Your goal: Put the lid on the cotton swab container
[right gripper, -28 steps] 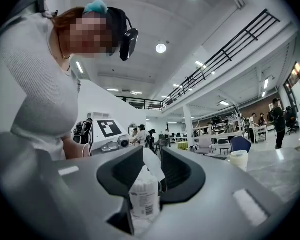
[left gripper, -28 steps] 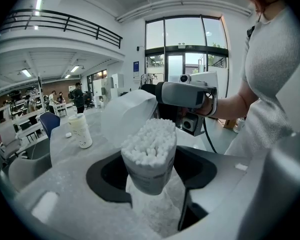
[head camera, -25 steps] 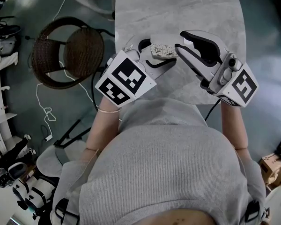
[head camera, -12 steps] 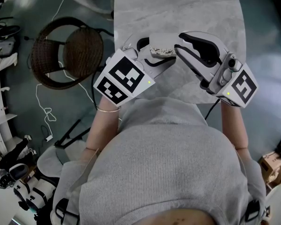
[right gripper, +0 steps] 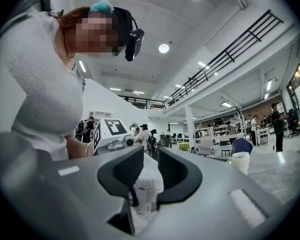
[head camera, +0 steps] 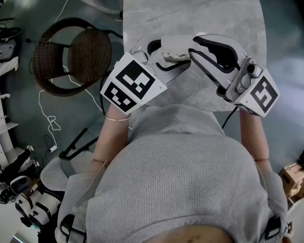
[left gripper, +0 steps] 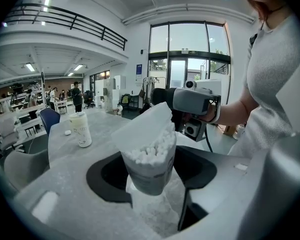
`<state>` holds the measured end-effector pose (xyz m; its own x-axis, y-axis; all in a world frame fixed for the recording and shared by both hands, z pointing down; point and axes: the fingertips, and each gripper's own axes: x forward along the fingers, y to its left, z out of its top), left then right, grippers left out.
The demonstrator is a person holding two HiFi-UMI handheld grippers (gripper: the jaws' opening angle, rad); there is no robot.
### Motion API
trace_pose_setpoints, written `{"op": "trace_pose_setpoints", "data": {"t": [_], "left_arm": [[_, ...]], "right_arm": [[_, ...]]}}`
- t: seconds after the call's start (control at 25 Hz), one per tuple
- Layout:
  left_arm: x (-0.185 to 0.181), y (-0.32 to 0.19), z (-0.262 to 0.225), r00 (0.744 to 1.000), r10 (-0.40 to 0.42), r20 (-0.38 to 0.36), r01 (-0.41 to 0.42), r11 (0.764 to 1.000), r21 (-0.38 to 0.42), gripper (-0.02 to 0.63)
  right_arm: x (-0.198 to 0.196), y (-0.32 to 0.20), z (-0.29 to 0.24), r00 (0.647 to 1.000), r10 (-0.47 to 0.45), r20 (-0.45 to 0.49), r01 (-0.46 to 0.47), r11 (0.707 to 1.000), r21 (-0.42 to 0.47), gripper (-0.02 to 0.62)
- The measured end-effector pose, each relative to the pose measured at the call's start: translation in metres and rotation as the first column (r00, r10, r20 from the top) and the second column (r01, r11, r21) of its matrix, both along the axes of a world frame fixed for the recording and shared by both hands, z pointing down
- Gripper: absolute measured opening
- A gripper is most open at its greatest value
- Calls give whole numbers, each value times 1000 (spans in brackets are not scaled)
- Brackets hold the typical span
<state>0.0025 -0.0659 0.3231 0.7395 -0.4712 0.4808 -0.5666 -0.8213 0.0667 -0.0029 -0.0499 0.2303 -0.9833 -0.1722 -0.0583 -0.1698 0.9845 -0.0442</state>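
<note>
My left gripper [head camera: 159, 59] [left gripper: 151, 179] is shut on the cotton swab container [left gripper: 149, 166], a clear tub full of white swabs held upright above the table. A white lid [head camera: 176, 43] [left gripper: 140, 129] lies tilted over the tub's mouth, covering most of the swabs; a strip of them still shows in the left gripper view. My right gripper [head camera: 193, 48] [right gripper: 151, 176] holds that lid from the right, and its jaws have just been closing with the lid between them. The tub's printed wall [right gripper: 146, 196] shows below the right gripper's jaws.
Both grippers hover over the near end of a grey marble table [head camera: 192, 9]. A white bottle [left gripper: 81, 129] [right gripper: 240, 161] stands further along it, with a small white bit [left gripper: 67, 132] beside it. A wicker chair [head camera: 73, 54] stands left of the table.
The lid has come down leftward over the container. The swabs that showed from above a second ago are now covered in the head view. Both hands stay where they were.
</note>
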Motion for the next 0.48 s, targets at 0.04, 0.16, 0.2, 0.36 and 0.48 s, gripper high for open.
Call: {"op": "trace_pose_setpoints", "data": {"t": [0.04,0.16,0.2,0.36,0.48], "left_arm": [[0,-1,0,1000,-1,-1,1,1000,0,268],[0,-2,-2,1000,-3,-5,3,1000,1,268],[0,-2,-2,1000,-4,-6,4,1000,1,268],[0,-3,-2,1000,-8,-15,8,1000,-1,267],[-1,-4,-3,1000,-9,-18,9,1000,-1,267]], "right_arm": [[0,0,0,1000,0,0,0,1000,1,89],[0,0,-1,1000,-3,1,3,1000,3,87],[0,0,0,1000,-5,1,5,1000,3,87],[1,1,1,1000,-12,-6,12,1000,5,86],[0,1,1,1000,-14,-9,14,1000,7,84]]}}
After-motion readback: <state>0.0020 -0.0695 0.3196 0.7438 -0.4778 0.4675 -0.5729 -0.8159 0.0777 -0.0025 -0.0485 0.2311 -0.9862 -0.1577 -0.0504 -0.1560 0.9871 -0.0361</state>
